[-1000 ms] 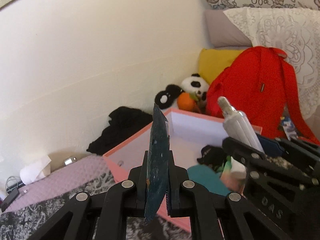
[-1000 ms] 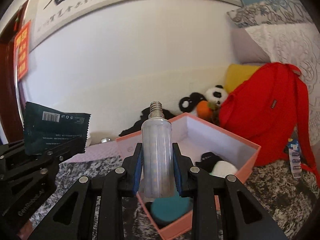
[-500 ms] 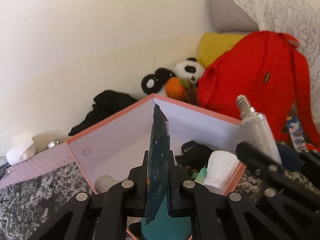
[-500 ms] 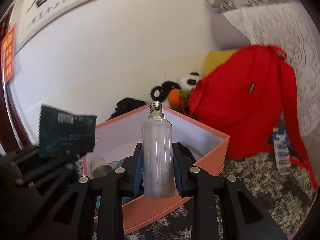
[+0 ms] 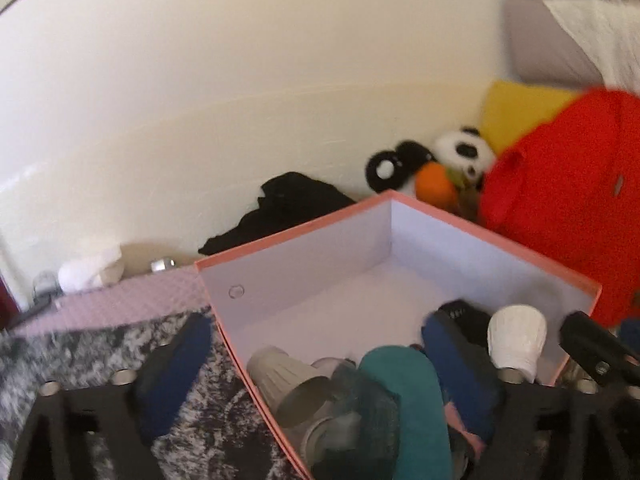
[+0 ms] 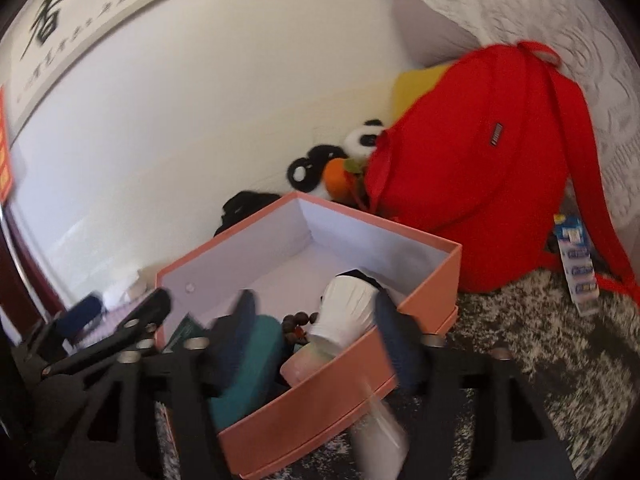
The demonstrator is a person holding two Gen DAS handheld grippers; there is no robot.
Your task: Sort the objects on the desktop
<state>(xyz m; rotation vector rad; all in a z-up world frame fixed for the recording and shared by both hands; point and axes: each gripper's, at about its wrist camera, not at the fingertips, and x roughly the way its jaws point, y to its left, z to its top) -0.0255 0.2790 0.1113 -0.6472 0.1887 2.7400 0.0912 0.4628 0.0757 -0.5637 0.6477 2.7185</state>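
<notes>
An open pink box [image 5: 496,240] [image 6: 320,396] holds a teal case [image 5: 404,396] [image 6: 256,340], white bulbs [image 5: 516,340] [image 6: 348,308], a grey bulb [image 5: 288,376], beads [image 6: 298,320] and the dark green packet [image 5: 360,404] [image 6: 186,330]. My left gripper [image 5: 316,356] is open over the box's near-left corner, the packet lying blurred below it. My right gripper [image 6: 316,336] is open over the box's near wall. The corn-shaped LED bulb [image 6: 380,432] is blurred below it, outside the box's front wall.
A red backpack [image 6: 480,168] leans behind the box on the right, with a panda toy [image 5: 460,152], an orange plush [image 6: 338,178] and black cloth [image 5: 288,204] along the wall. A blue-white pack [image 6: 576,256] lies on the grey patterned cover at right.
Both grippers dropped toward the box and opened. The green packet left the left gripper and lies in the box. The LED bulb left the right gripper and is blurred by the box front.
</notes>
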